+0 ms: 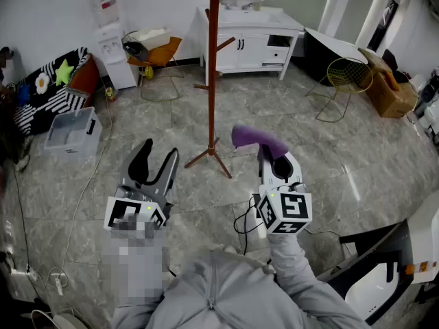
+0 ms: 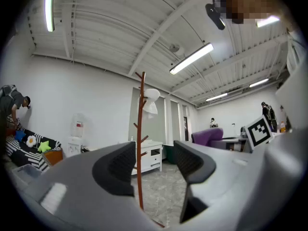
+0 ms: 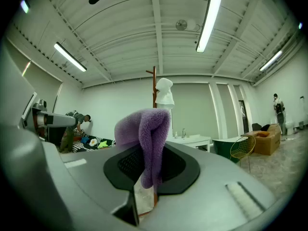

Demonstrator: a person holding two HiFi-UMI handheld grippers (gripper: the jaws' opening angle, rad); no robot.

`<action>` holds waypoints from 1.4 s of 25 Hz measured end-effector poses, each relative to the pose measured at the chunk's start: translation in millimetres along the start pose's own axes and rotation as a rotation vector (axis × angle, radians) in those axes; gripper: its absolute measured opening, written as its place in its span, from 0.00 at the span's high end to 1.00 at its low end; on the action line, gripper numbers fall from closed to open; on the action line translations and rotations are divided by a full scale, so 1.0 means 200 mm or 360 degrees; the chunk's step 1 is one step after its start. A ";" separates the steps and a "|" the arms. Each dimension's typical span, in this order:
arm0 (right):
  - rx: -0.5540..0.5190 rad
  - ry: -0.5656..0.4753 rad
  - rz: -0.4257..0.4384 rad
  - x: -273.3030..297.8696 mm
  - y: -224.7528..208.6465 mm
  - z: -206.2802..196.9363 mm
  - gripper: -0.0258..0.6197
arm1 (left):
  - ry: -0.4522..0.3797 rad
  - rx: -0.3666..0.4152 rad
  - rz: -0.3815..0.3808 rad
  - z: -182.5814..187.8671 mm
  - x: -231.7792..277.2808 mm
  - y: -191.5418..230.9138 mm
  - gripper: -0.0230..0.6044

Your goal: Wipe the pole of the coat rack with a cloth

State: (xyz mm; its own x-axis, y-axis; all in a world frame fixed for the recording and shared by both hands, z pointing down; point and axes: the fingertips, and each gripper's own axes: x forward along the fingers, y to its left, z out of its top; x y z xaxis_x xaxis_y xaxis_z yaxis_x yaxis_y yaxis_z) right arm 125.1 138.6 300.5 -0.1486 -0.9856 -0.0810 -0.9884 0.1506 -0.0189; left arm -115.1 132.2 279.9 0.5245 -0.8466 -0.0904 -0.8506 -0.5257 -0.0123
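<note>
Purple cloth (image 3: 151,143) sits clamped between the closed jaws of my right gripper (image 1: 269,157), its folded end rising past the tips. Beside it, my left gripper (image 1: 158,155) hangs empty, jaws apart. Both face the brown coat rack pole (image 1: 213,67), upright on the marble floor (image 1: 295,115) ahead, well apart from the cloth, a white cabinet (image 1: 250,43) behind it.

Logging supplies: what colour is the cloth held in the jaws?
Purple cloth, clearest in the right gripper view.
</note>
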 end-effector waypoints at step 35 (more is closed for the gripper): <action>0.0089 0.0028 0.0028 0.13 -0.35 -0.10 0.88 | 0.0063 0.0022 0.0004 -0.10 0.34 -0.19 0.54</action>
State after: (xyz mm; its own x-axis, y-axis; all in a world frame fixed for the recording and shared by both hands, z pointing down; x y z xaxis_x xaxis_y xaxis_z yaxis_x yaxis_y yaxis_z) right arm 189.3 101.6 320.5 -0.1670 -0.9838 -0.0645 -0.9824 0.1716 -0.0734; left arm -45.3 92.7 293.7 0.5234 -0.8505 -0.0511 -0.8521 -0.5228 -0.0259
